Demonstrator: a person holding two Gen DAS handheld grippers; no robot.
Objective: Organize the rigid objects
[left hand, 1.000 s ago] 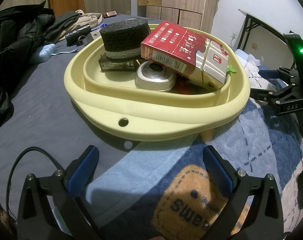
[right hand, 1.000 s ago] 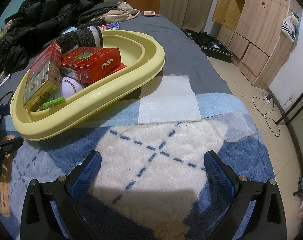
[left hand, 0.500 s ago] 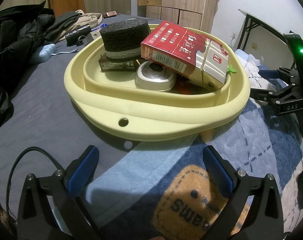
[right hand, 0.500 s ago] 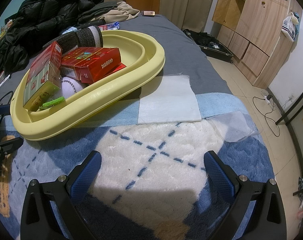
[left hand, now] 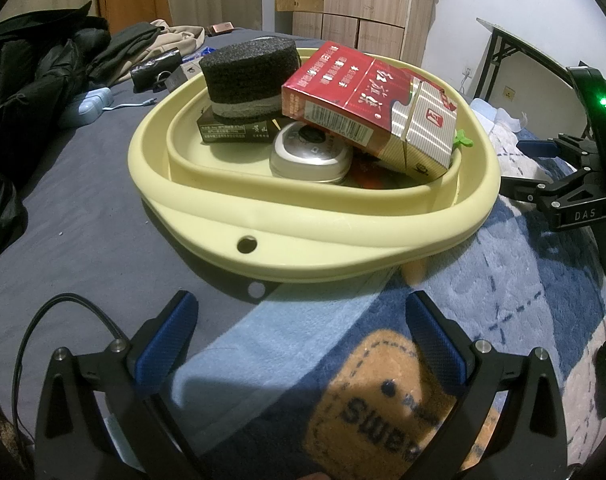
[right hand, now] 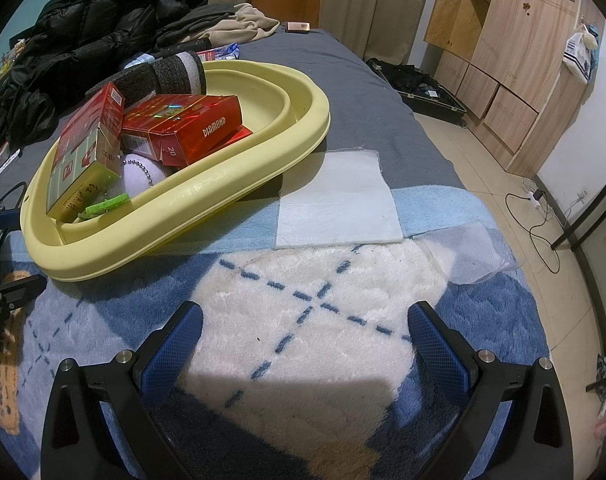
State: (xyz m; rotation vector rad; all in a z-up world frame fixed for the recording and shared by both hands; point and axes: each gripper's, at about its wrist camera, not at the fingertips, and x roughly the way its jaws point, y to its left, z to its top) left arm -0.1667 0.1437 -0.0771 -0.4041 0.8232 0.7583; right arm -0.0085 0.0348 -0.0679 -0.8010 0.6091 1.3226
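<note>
Right now your basin (left hand: 315,236) sits on the bed, half on the grey sheet (left hand: 83,208) and half on the blue-and-white rug (right hand: 311,304). It is pale yellow, a rounded shape with a thick outer rim, an inner stepped wall, and a small round hole through the rim on the side nearest your left gripper (left hand: 299,344).

Inside it the things are piled close. A dark foam block (left hand: 249,74) with a pale band rests on a flat black box (left hand: 235,130). Next to it a red-and-white carton (left hand: 367,108) leans tilted, its low end over a round white tin (left hand: 311,156). From the right wrist view you also see a red box marked DIAMOND (right hand: 187,128) lying flat, a white ball (right hand: 137,174) with a bead chain across it, and a green clip (right hand: 107,204) touching the inner wall.

Both your grippers are clear of the basin. The left one's fingers (left hand: 165,344) stand wide apart over the rug edge, holding nothing. The right gripper (right hand: 303,348) hovers over the white patch of rug, its fingers (right hand: 439,350) also spread with nothing between them.

A white gauze square (right hand: 339,200) lies flat just beside the basin. Dark jackets (right hand: 83,36) are heaped at the far end of the bed, and a wooden wardrobe (right hand: 515,60) stands along the wall.
</note>
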